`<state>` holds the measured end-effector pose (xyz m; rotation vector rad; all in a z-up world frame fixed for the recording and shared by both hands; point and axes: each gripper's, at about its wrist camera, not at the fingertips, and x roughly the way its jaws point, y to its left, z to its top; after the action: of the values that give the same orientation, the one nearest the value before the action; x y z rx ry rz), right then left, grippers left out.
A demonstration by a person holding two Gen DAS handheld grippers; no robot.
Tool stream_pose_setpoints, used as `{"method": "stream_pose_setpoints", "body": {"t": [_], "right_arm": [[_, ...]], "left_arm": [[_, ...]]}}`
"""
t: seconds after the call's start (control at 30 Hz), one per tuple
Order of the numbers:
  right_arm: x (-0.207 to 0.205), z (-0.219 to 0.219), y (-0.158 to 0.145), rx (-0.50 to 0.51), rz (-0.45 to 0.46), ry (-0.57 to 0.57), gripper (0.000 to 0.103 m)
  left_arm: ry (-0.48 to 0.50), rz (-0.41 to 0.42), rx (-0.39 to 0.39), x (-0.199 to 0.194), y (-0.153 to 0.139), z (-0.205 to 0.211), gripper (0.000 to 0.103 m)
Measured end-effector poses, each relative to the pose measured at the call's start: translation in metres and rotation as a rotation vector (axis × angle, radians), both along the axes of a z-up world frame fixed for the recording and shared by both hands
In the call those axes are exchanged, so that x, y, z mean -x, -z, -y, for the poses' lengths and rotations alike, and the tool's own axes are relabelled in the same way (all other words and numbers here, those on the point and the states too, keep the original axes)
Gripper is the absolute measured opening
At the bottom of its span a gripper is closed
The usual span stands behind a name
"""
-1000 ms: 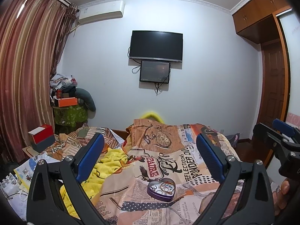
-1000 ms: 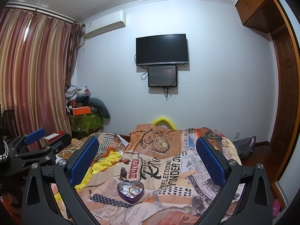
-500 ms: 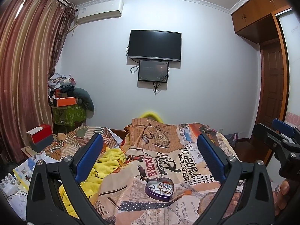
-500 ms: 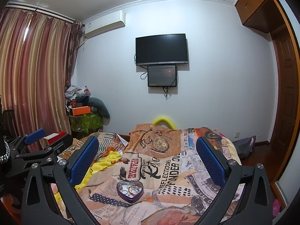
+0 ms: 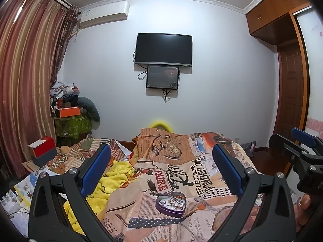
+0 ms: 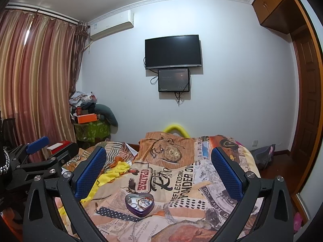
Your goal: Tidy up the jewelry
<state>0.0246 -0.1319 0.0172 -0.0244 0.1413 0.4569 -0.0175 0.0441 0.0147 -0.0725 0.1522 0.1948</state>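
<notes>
A purple heart-shaped tin (image 5: 171, 204) lies open on the printed bedspread (image 5: 193, 167), holding several rings and chains. It also shows in the right wrist view (image 6: 140, 204). My left gripper (image 5: 161, 169) is open and empty, held above and short of the tin. My right gripper (image 6: 158, 171) is open and empty too, also above the tin. Each gripper shows at the edge of the other's view: the right gripper (image 5: 300, 151) at the right, the left gripper (image 6: 36, 157) at the left.
A yellow towel (image 5: 113, 179) lies crumpled on the bed left of the tin. A red and white box (image 5: 42, 151) sits at the left. A cluttered green stand (image 5: 72, 123) is by the curtain. A TV (image 5: 164, 49) hangs on the far wall.
Both grippers have shifted slightly; the tin sits a little lower and more central in each view. The jaws stay open.
</notes>
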Motion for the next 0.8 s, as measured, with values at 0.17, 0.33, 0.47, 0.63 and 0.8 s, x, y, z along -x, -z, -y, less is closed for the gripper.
{"method": "stream_pose_setpoints", "body": {"t": [0.17,0.33,0.47,0.63,0.8], "right_arm": [[-0.0002,0.001,0.0005,-0.002,0.0,0.003,0.103],[-0.0007,0.0013,0.0009,-0.002,-0.001,0.003,0.103],[-0.0006,0.0012,0.0009,-0.003,0.0,0.004,0.103],[-0.0015,0.0013,0.0011,0.0,-0.004,0.007,0.103],[-0.0025,0.0023,0.0015,0.001,-0.007,0.007,0.103]], "left_arm": [[0.026,-0.013,-0.004,-0.0011,-0.0004,0.0004,0.101],[0.025,-0.013,-0.002,-0.0007,0.0005,0.0018,0.101],[0.021,-0.012,0.002,0.0001,0.0006,0.0015,0.102],[0.015,-0.003,0.009,0.0017,-0.0001,0.0,0.103],[0.014,-0.003,0.011,0.0021,0.0,-0.0013,0.103]]}}
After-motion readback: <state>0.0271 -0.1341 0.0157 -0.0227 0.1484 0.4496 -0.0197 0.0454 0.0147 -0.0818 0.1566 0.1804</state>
